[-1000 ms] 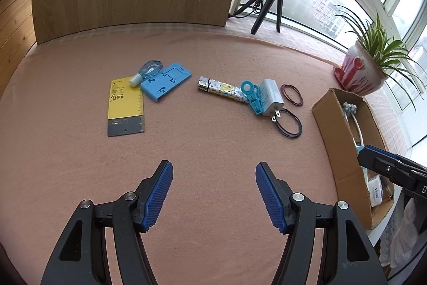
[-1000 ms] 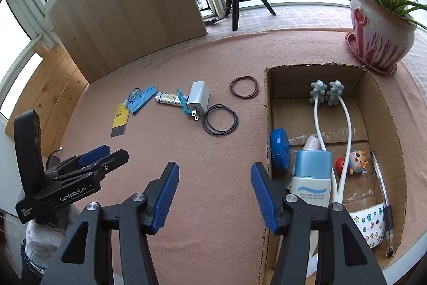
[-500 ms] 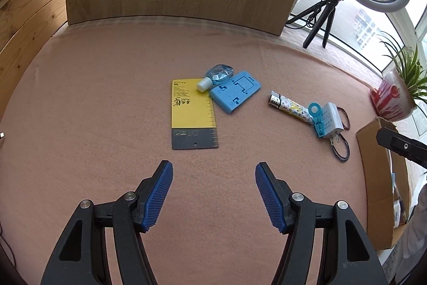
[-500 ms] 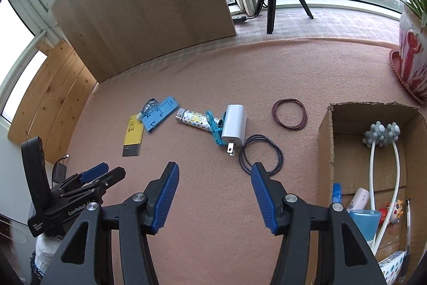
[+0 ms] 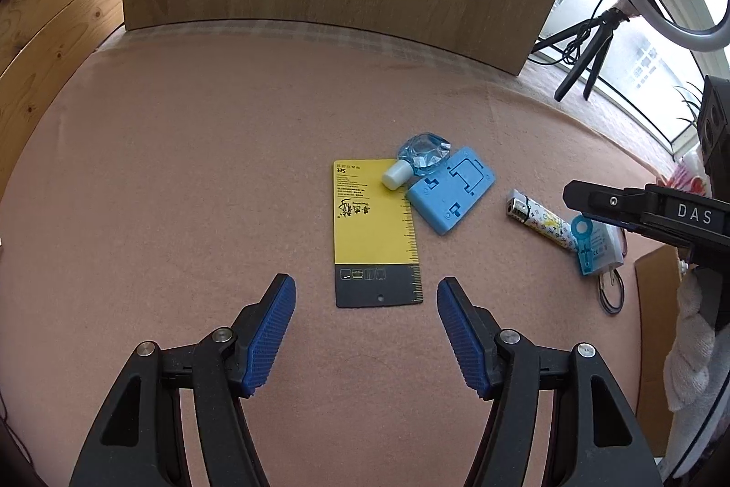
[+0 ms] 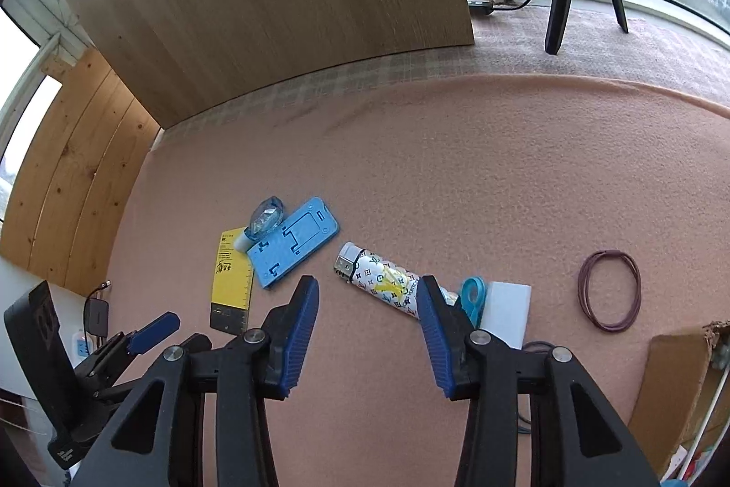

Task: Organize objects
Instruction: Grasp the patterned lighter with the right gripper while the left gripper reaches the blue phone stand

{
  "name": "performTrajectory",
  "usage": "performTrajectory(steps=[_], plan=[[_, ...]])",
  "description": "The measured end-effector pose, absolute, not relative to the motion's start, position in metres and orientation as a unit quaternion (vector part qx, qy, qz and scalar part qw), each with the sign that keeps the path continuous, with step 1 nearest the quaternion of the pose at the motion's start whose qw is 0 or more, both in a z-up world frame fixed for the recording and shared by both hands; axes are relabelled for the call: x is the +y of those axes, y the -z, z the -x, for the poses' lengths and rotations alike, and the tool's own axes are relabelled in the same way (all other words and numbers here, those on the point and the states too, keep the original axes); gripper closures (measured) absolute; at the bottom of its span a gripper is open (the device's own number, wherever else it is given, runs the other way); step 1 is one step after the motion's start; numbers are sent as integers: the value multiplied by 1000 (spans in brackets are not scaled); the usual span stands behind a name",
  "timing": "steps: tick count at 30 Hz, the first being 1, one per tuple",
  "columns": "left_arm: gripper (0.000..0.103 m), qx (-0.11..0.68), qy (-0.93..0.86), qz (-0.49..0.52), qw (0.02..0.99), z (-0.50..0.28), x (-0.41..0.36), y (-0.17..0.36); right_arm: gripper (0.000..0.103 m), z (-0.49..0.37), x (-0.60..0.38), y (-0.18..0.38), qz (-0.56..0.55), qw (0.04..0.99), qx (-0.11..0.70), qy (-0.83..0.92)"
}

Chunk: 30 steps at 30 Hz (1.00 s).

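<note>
The right gripper (image 6: 367, 302), jaws just narrowing but clasping nothing, hovers over the patterned lighter (image 6: 381, 281) lying between its fingertips, probably light, rigid and slick, best pinched across its middle.

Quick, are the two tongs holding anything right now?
Left tongs: open, holding nothing.
Right tongs: open, just been closing, holding nothing.

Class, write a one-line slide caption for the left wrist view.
Open left gripper hovers above a yellow card, with a blue holder beside it on pink cloth.
</note>
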<state>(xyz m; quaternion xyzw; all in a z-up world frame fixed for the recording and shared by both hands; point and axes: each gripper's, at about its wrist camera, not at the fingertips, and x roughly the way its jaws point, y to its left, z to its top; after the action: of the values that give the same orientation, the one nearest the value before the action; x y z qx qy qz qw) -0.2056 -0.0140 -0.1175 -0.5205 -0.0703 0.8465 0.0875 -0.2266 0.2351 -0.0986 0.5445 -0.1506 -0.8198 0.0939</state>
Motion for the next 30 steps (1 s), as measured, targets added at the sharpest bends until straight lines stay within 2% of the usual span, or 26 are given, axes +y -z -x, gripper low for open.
performTrajectory(steps=[11, 17, 26, 28, 30], plan=[[35, -63, -853, 509, 100, 253, -3, 113, 62, 261, 231, 132, -582, 84, -150, 795], [35, -57, -853, 507, 112, 293, 17, 114, 62, 257, 232, 133, -587, 98, -154, 789], [36, -27, -828, 543, 135, 332, 55, 136, 62, 248, 217, 134, -599, 120, -95, 786], [40, -2, -832, 537, 138, 329, 64, 138, 68, 244, 211, 134, -602, 123, -81, 785], [49, 13, -833, 533, 148, 324, 71, 138, 74, 239, 208, 135, -604, 122, -67, 785]])
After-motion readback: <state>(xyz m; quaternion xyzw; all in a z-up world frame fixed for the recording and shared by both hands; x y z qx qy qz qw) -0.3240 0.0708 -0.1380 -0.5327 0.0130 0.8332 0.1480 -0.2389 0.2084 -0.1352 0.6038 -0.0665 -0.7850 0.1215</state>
